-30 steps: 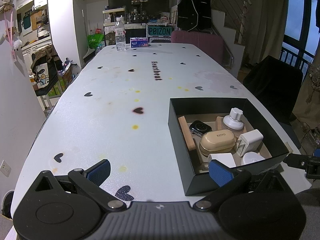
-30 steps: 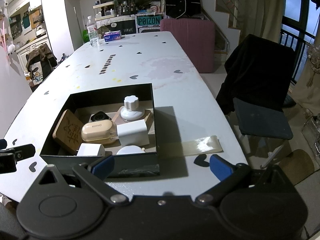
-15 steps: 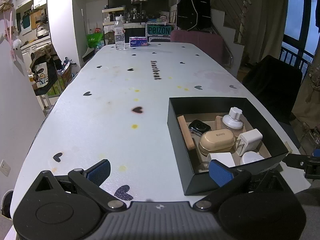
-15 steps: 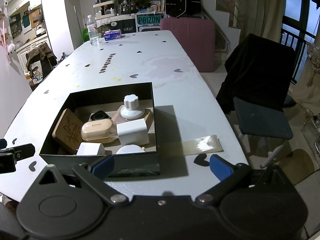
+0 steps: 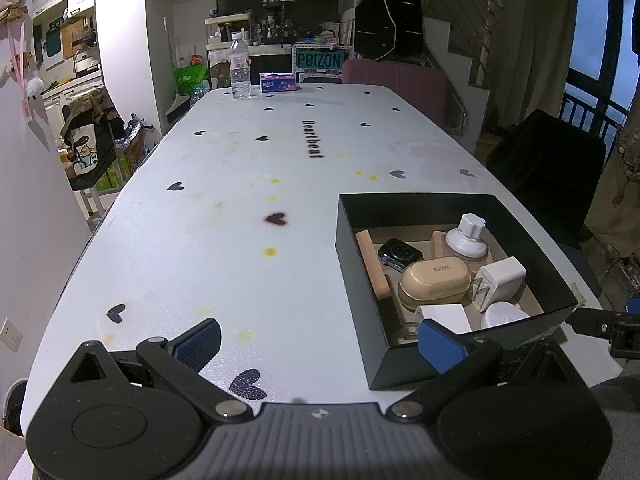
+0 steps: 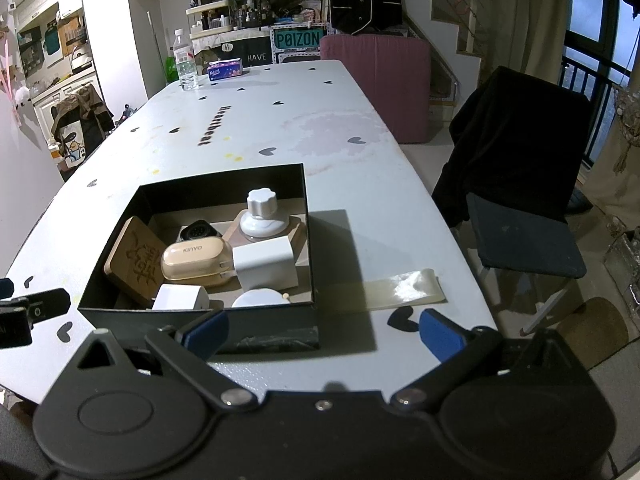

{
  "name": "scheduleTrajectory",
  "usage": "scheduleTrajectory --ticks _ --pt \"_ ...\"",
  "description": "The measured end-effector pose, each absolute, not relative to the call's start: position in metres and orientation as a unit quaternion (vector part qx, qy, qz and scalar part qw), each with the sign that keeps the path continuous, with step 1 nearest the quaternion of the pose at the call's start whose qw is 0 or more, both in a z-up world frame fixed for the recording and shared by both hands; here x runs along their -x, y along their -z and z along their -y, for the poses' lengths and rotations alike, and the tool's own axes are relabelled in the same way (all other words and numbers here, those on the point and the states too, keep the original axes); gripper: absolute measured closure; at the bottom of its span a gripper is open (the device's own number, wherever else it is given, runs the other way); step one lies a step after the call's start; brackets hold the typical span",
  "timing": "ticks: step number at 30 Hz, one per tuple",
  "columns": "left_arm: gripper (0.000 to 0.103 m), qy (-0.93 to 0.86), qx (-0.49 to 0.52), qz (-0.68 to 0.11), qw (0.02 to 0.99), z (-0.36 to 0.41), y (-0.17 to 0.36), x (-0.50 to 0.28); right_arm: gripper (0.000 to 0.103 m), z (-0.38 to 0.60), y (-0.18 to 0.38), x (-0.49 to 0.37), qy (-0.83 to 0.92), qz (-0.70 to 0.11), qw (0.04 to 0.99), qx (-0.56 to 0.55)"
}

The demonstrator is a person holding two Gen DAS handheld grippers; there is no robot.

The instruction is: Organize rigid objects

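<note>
Both tools sit low at the near edge of the table [image 5: 224, 240], and both are spread wide with nothing between the blue pads. The left tool [image 5: 320, 344] looks down the long heart-print top; the right tool [image 6: 322, 332] hangs just behind the black box [image 6: 200, 330].

All the small rigid goods in view lie inside that box: a wooden carved block [image 6: 136, 260] leaning at the left wall, a beige KINYO case [image 6: 194, 258] in the middle, a white charger cube [image 6: 266, 262] just beside it, a smartwatch [image 6: 198, 230] behind, a white knobbed suction holder [image 6: 262, 214] on a wooden base at the back, and two smaller white pieces by the near wall. The rest of the table holds only a water bottle [image 5: 240, 68] and a tissue pack [image 5: 279, 82] at the far end.

That fits either a box just filled or one about to be emptied and sorted. Either way, any reach inside should come from above, over the tall near wall, since the pieces lie packed close together and a sideways entry would likely nudge neighbours.
</note>
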State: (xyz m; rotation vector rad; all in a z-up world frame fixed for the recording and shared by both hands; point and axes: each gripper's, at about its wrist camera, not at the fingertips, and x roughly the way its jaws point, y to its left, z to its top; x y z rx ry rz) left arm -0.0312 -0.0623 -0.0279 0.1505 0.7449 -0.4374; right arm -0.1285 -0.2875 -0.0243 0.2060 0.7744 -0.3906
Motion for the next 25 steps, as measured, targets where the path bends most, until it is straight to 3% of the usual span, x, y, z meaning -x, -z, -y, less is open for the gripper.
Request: scheduleTrajectory --ticks 25 --pt "0.000 0.214 -0.073 -0.363 0.904 0.0626 0.0292 0.0315 0.000 0.2878 0.0253 0.1286 0.189 -0.376 0.902 -0.099"
